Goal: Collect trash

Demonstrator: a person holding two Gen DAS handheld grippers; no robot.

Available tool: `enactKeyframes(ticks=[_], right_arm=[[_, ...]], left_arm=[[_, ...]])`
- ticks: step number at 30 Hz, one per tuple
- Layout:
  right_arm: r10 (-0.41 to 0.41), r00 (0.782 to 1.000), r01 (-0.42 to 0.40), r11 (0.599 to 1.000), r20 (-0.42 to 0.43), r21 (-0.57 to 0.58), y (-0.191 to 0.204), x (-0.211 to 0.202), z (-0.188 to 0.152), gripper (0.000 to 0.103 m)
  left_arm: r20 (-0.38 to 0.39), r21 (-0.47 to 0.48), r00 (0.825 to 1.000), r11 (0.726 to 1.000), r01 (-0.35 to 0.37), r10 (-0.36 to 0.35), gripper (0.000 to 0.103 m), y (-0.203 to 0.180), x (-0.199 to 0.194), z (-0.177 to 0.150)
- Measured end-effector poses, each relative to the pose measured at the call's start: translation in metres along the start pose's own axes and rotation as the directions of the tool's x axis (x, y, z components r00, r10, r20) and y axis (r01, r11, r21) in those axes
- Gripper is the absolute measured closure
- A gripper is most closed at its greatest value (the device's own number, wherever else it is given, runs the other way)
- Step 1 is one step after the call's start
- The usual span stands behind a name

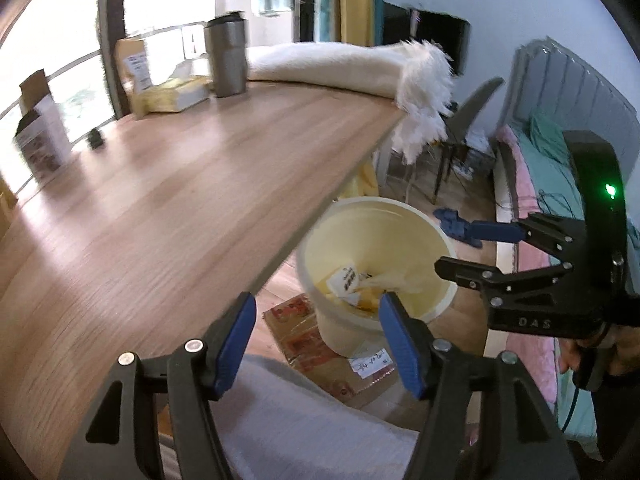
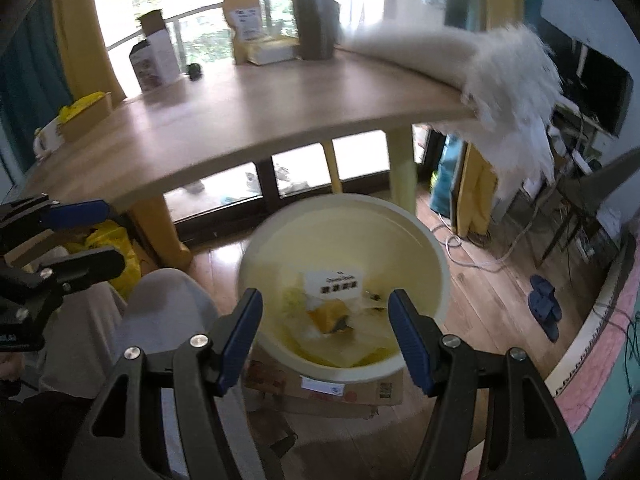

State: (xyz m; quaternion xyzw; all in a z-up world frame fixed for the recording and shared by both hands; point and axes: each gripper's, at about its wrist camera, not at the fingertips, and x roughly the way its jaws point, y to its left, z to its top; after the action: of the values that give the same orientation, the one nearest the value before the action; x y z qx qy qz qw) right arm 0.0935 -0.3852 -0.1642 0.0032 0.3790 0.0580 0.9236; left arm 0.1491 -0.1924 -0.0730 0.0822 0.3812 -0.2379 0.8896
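Fingers apart, empty; bin below.

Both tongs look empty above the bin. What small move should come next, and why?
Probably swing the left tongs back over the table. Both tongs are open with nothing between them, the right tongs too, and the bin already holds paper scraps, so another piece has to be found, perhaps near the boxes.

Bright blown-out daylight from window, motion blur throughout, fisheye bending, dark vignetted corners
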Motion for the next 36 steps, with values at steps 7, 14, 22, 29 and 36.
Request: enactKeyframes(ticks=[7,14,22,29,36], right_arm=[[0.037,0.998,-0.034,0.998,0.046,-0.051,0.033,-0.023,0.009,0.040],[0.049,0.993,-0.037,0.993,0.108,-0.112,0.056,-0.055,0.012,0.040],[0.055,0.980,-0.029,0.990,0.191,-0.138,0.069,-0.097,0.017,0.030],[0.033,0.964,0.006,0.989,0.265,-0.147,0.072,-0.130,0.023,0.025],[0.034,0.941,0.011,0.991,0.337,-0.131,0.068,-0.157,0.028,0.015]], left_arm=[[0.070,-0.056,0.996,0.997,-0.043,0.047,0.038,0.025,-0.034,-0.014],[0.156,-0.087,0.985,0.994,-0.063,0.076,0.033,0.035,-0.071,-0.020],[0.254,-0.116,0.959,0.988,-0.100,0.126,0.024,0.039,-0.109,-0.017],[0.336,-0.125,0.930,0.986,-0.113,0.150,0.020,0.037,-0.137,-0.013],[0.400,-0.127,0.900,0.983,-0.134,0.175,0.014,0.032,-0.154,-0.007]])
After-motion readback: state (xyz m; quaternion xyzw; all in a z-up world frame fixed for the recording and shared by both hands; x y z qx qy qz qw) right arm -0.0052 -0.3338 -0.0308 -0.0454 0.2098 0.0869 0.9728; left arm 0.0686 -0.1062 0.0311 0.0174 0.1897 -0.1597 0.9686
